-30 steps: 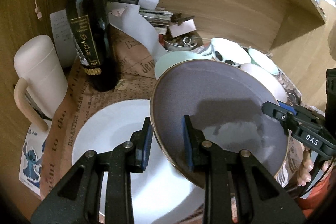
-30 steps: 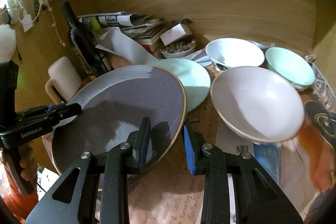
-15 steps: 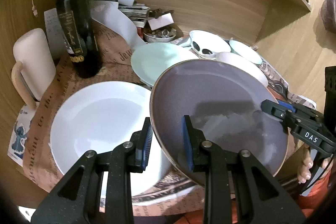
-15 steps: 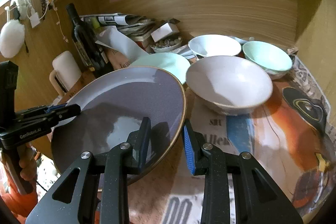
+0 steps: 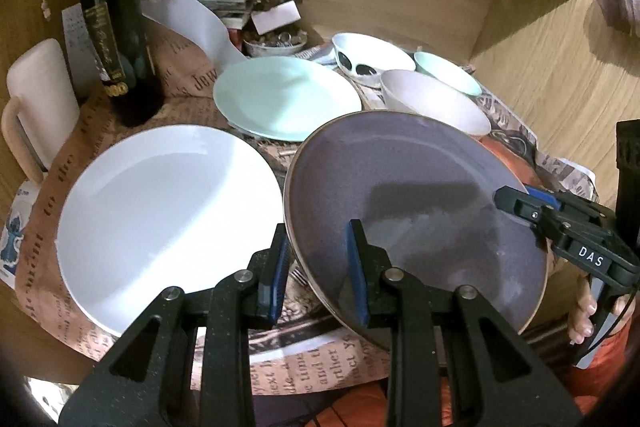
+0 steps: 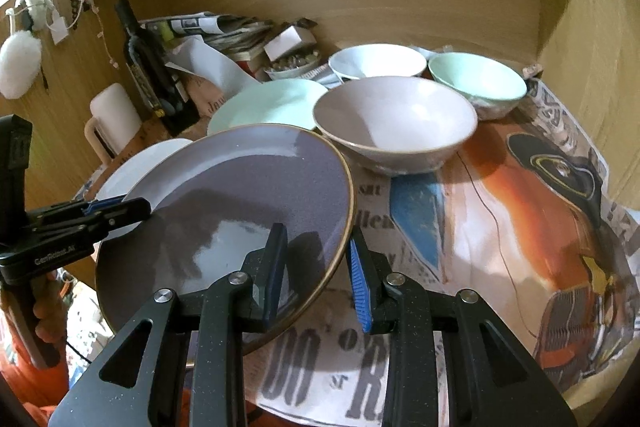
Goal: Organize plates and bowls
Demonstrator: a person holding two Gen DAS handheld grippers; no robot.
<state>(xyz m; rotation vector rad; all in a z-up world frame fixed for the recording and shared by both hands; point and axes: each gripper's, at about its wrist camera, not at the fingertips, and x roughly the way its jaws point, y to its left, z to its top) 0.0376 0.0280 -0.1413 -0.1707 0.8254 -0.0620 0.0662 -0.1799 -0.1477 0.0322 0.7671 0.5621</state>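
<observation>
Both tongs, left gripper [image 5: 316,267] and right gripper [image 6: 318,267], clamp opposite rims of my purple plate [image 5: 416,203], carried tilted above the near table edge. Next, I judge, lower it squarely onto the white plate [image 5: 160,211] at left.

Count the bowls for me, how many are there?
3, all at the back right: a pinkish bowl nearest the held purple plate, a white bowl behind it, and a mint bowl furthest right. The dish of bits isn't counted.
</observation>
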